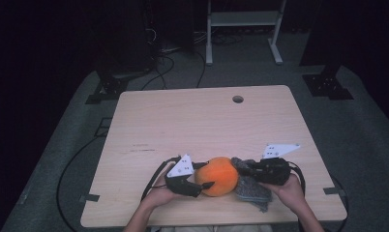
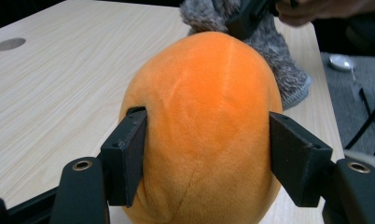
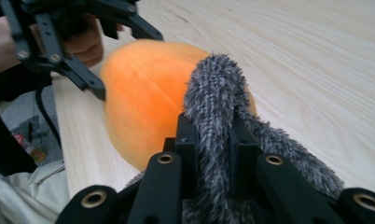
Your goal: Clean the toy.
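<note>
1. Plush (image 1: 216,176): orange, egg-shaped, at the table's (image 1: 192,121) near edge, long axis running left-right between both grippers.
2. Left gripper (image 1: 206,176): jaws straddle plush's left end, barely touching, apart.
3. Right gripper (image 1: 242,167): clamped on grey sock (image 1: 253,189), touching plush's right side.

A light wooden table (image 1: 197,121) is sitting in front of me. A round hole (image 1: 238,99) is showing near its far edge. A soft orange ball (image 1: 216,175) is lying on the wood close to me, and a fuzzy grey cloth (image 1: 253,189) is lying just beside it, touching it.
</note>
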